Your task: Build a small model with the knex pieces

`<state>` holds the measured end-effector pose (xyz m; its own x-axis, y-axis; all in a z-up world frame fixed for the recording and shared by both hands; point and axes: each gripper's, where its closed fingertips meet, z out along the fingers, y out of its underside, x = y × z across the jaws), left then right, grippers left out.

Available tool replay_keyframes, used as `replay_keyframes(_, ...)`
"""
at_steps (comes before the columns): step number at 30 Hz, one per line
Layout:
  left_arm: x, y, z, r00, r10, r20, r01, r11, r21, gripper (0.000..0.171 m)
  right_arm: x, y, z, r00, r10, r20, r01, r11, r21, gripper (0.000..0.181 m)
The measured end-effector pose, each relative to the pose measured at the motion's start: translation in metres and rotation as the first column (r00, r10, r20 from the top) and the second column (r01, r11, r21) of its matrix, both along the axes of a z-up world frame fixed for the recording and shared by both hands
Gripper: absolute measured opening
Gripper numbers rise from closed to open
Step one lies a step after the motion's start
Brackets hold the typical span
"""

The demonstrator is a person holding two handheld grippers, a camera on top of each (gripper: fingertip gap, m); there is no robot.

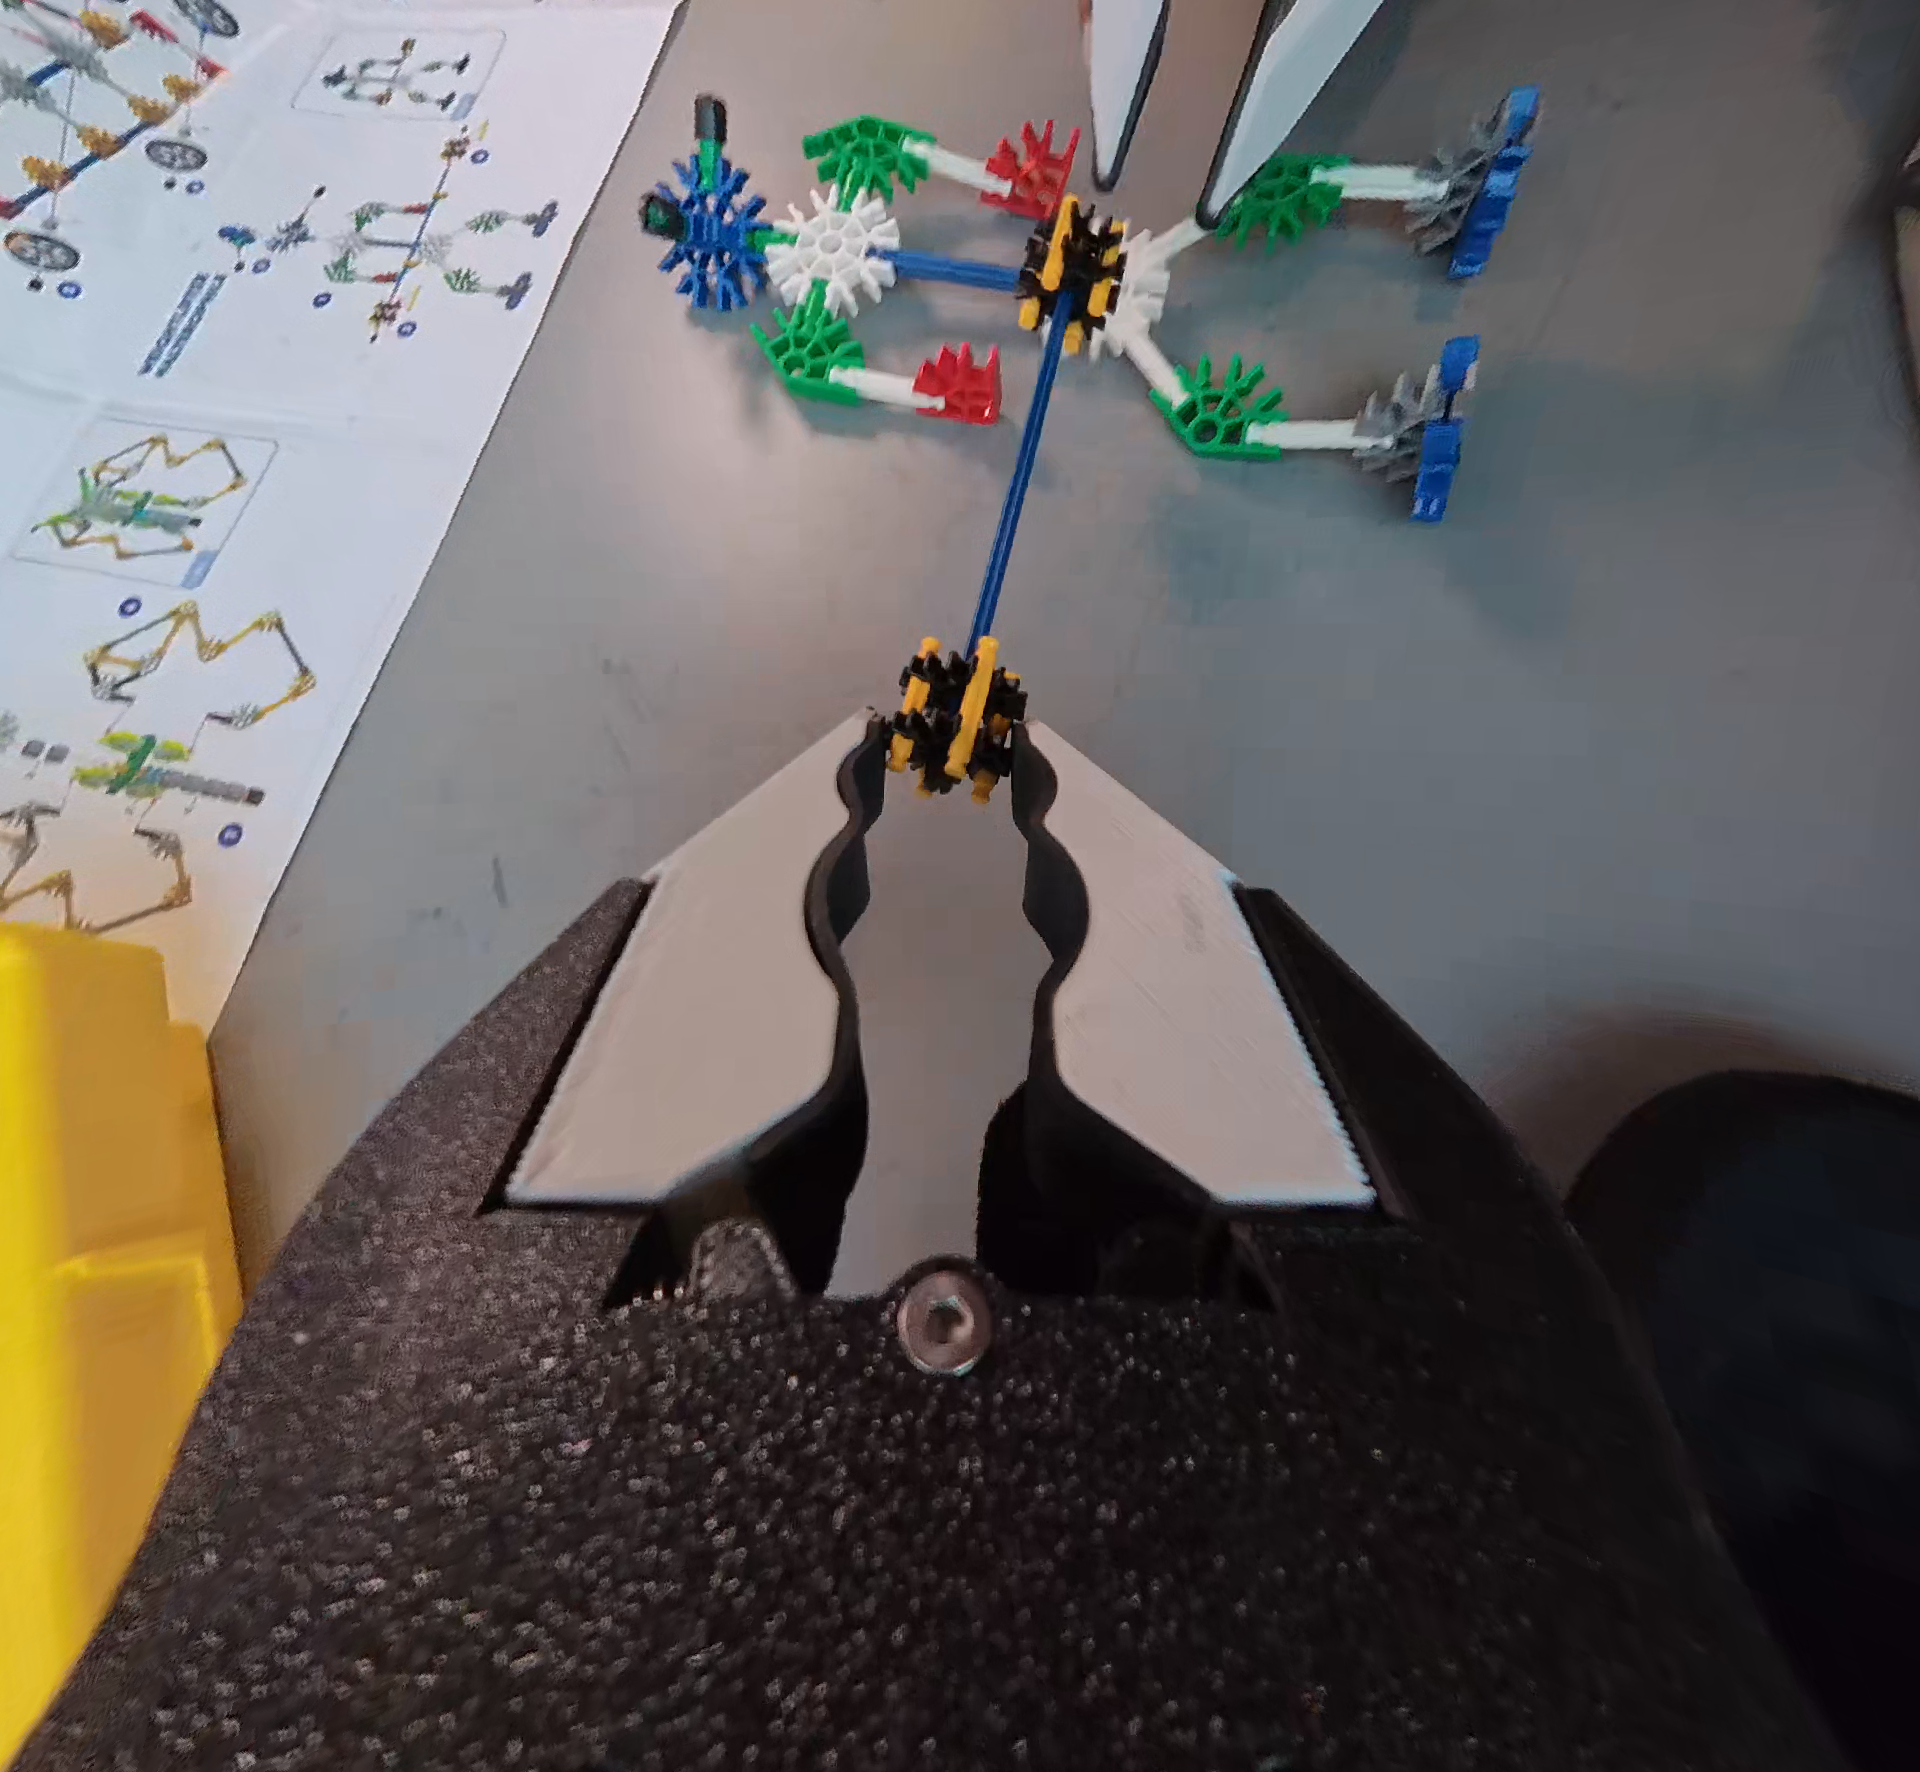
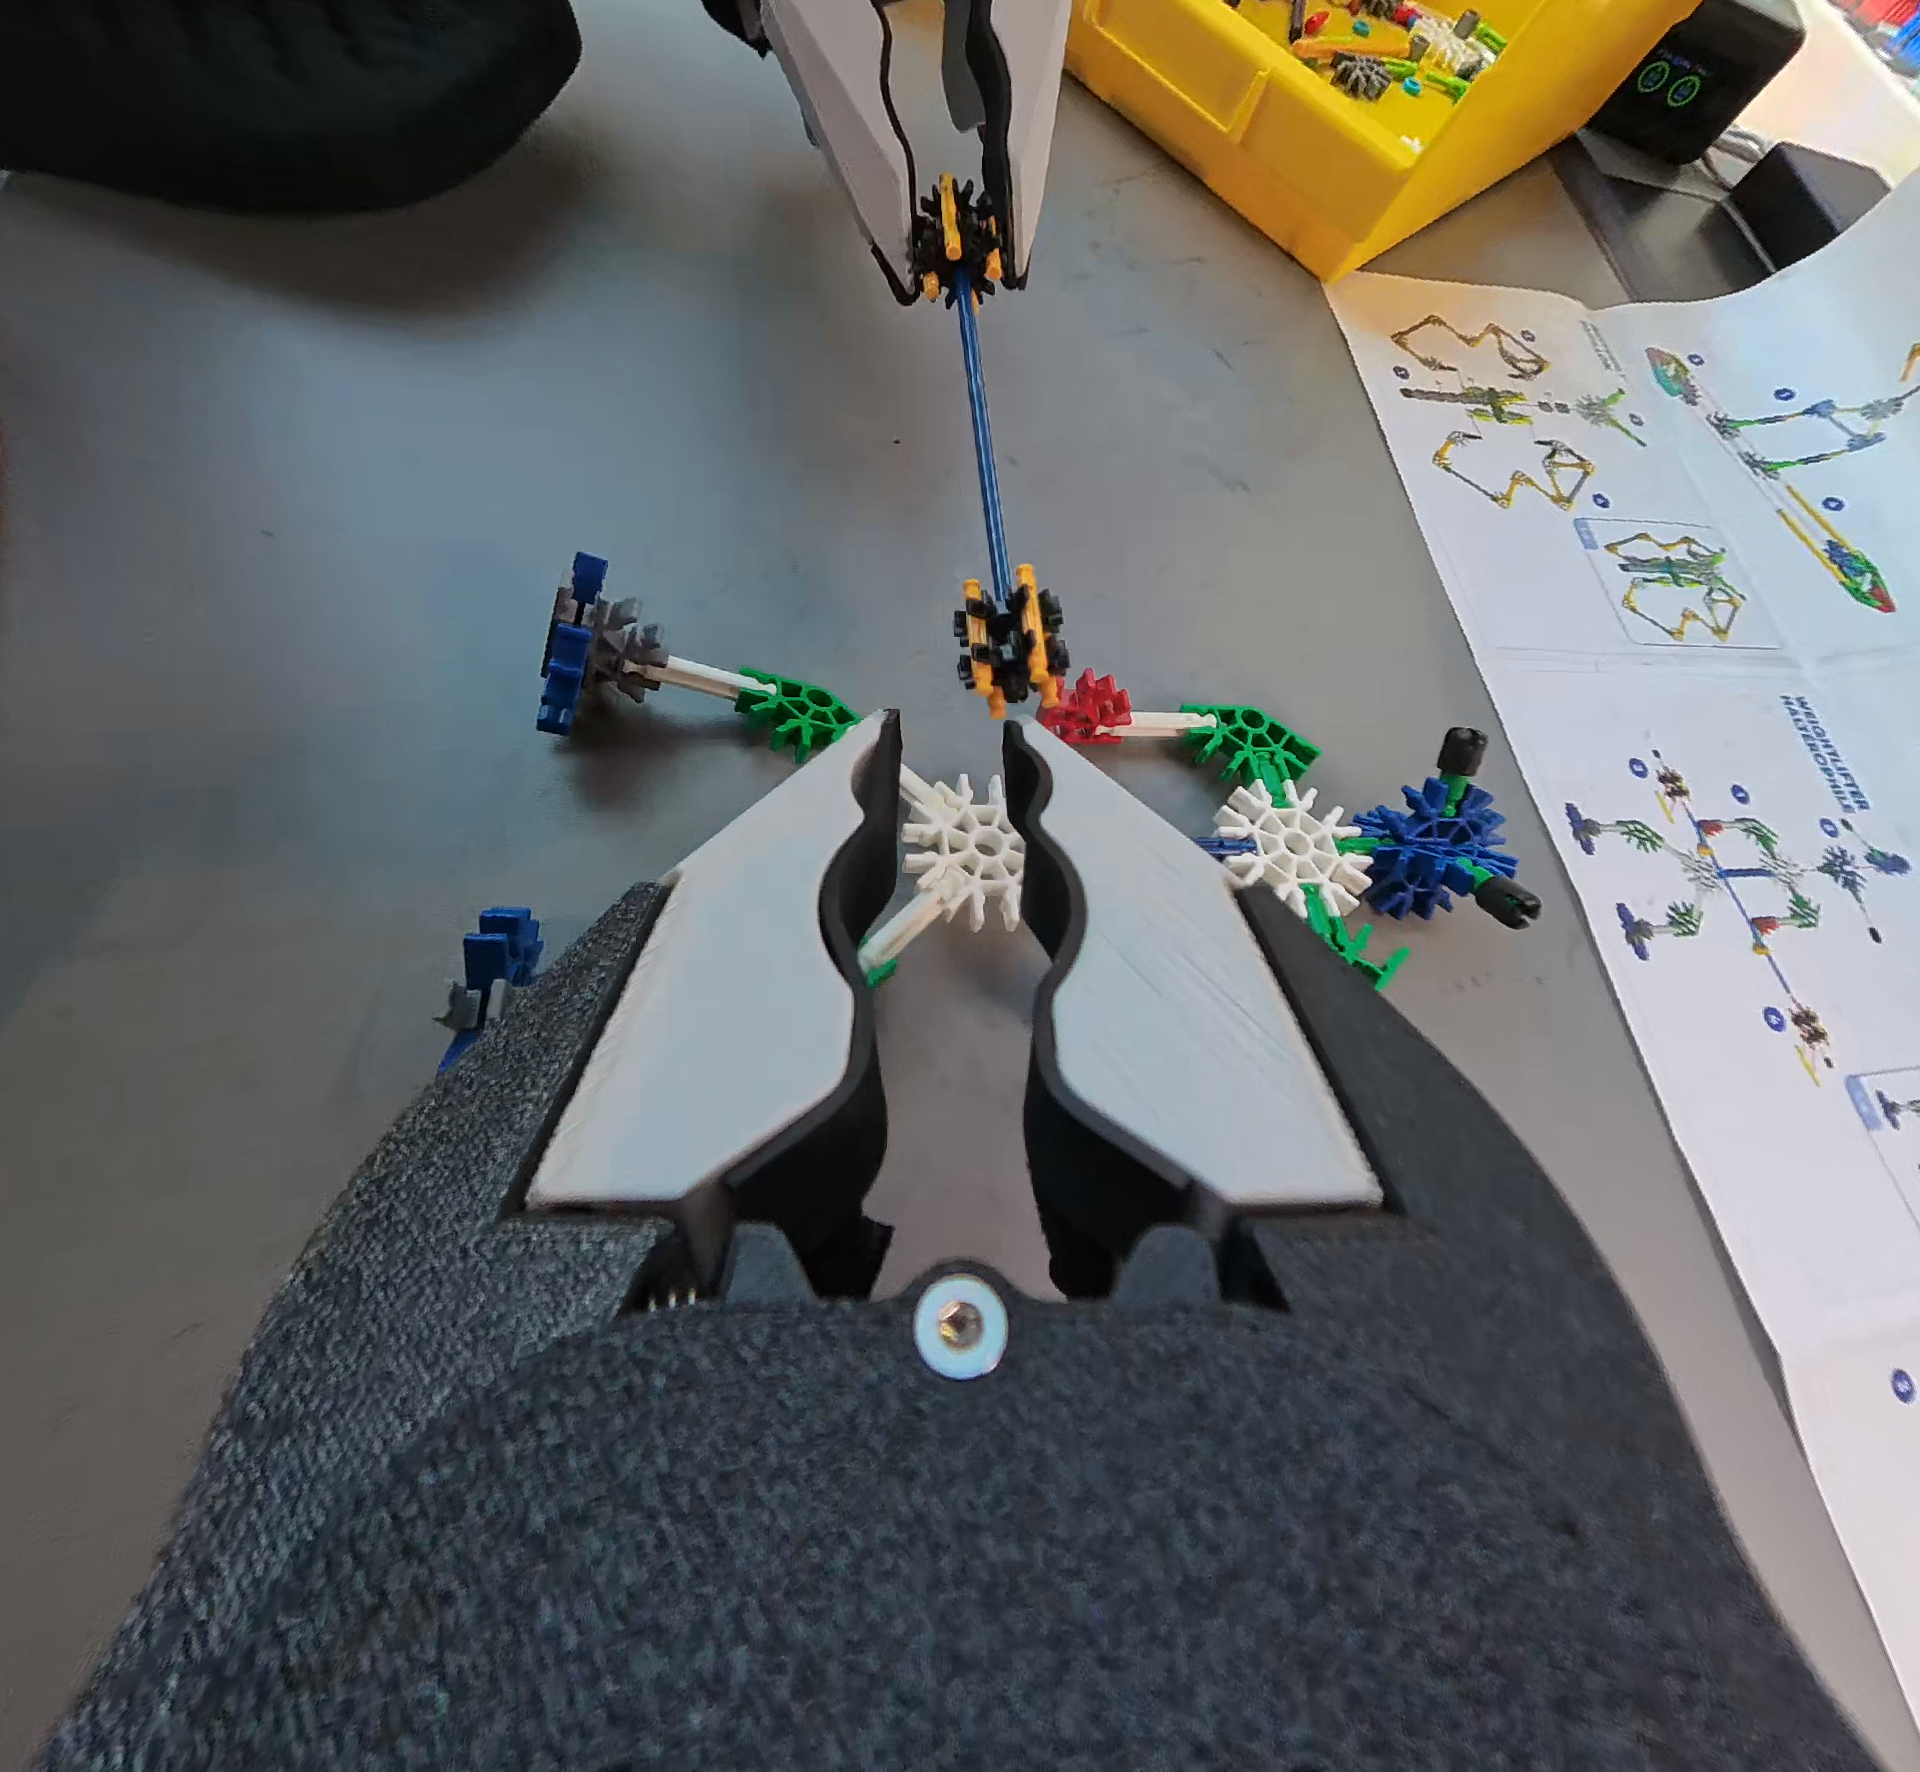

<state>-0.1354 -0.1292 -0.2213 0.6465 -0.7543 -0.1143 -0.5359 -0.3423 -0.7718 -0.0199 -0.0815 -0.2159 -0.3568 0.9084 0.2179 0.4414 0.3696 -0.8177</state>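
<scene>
- Nearest the lens, the left tool (image 1: 951,735) is clamped on a black-and-yellow connector cluster (image 1: 958,730) at the near end of a long blue rod (image 1: 1023,475), held just at its fingertips.
- That rod runs away from it to a second black-and-yellow cluster (image 1: 1072,262) at the hub of the toy figure (image 1: 831,252), which lies flat on the grey counter (image 1: 1455,735).
- Right tool (image 2: 951,730) stands apart, holding nothing; its tips hover over a white snowflake connector (image 2: 961,849) in the figure's middle, and whether they touch it cannot be told.
- Handling, as a judgement: the plastic pieces look light and stiff, the thin rod likely to flex or pop out of its snap joint if levered sideways; the chunky clusters and snowflake hubs offer firmer hold than the rods.
- Limbs spread outward: green connectors (image 1: 1278,200), red ones (image 1: 961,382), grey-and-blue feet (image 1: 1439,439) and a blue snowflake (image 1: 712,236).
- Edges: an instruction sheet (image 2: 1662,683) lies close beside the figure, a yellow bin (image 2: 1455,39) of loose parts beyond it; bare counter on the other side leaves open room.
</scene>
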Motion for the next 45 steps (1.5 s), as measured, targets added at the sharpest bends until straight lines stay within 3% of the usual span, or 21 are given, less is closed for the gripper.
replay_keyframes(6,-0.032,-0.013,-0.014,0.998,0.066,-0.011,-0.067,0.996,-0.067,0.024,0.004,0.016,0.014,0.997,-0.047,-0.058,0.042,0.995,-0.091,0.019)
replay_keyframes(11,-0.059,-0.014,-0.025,0.985,0.166,-0.051,-0.17,0.982,-0.081,0.025,0.009,0.054,0.03,0.975,-0.173,-0.136,0.158,0.981,-0.115,0.018)
replay_keyframes(17,-0.078,0.01,0.018,0.95,0.294,0.106,-0.305,0.946,0.11,0.036,0.018,0.097,0.039,0.922,-0.332,-0.198,0.304,0.939,-0.161,0.019)
replay_keyframes(20,-0.08,0.031,0.049,0.898,0.353,0.262,-0.411,0.886,0.216,0.035,0.021,0.115,0.042,0.883,-0.41,-0.229,0.369,0.908,-0.201,0.019)
replay_keyframes(23,-0.066,0.054,0.063,0.834,0.388,0.391,-0.498,0.836,0.232,0.035,0.025,0.131,0.05,0.831,-0.487,-0.268,0.43,0.869,-0.246,0.024)
replay_keyframes(28,-0.016,0.087,0.068,0.726,0.429,0.537,-0.564,0.819,0.107,0.034,0.033,0.148,0.059,0.766,-0.564,-0.307,0.486,0.822,-0.298,0.029)
replay_keyframes(31,0.01,0.099,0.071,0.656,0.436,0.615,-0.579,0.814,0.04,0.034,0.033,0.151,0.06,0.756,-0.574,-0.315,0.493,0.816,-0.302,0.031)
replay_keyframes(34,0.009,0.113,0.064,0.601,0.481,0.638,-0.621,0.784,-0.006,0.034,0.031,0.147,0.058,0.772,-0.557,-0.306,0.482,0.827,-0.29,0.03)
replay_keyframes(37,-0.001,0.119,0.051,0.63,0.505,0.59,-0.63,0.777,0.007,0.034,0.027,0.139,0.055,0.801,-0.519,-0.298,0.453,0.851,-0.265,0.028)
replay_keyframes(39,-0.002,0.117,0.047,0.616,0.503,0.606,-0.621,0.784,-0.02,0.034,0.025,0.135,0.052,0.817,-0.499,-0.288,0.44,0.863,-0.249,0.026)
replay_keyframes(45,0.007,0.11,0.052,0.647,0.452,0.614,-0.587,0.809,0.023,0.036,0.02,0.126,0.048,0.845,-0.459,-0.273,0.413,0.886,-0.211,0.026)
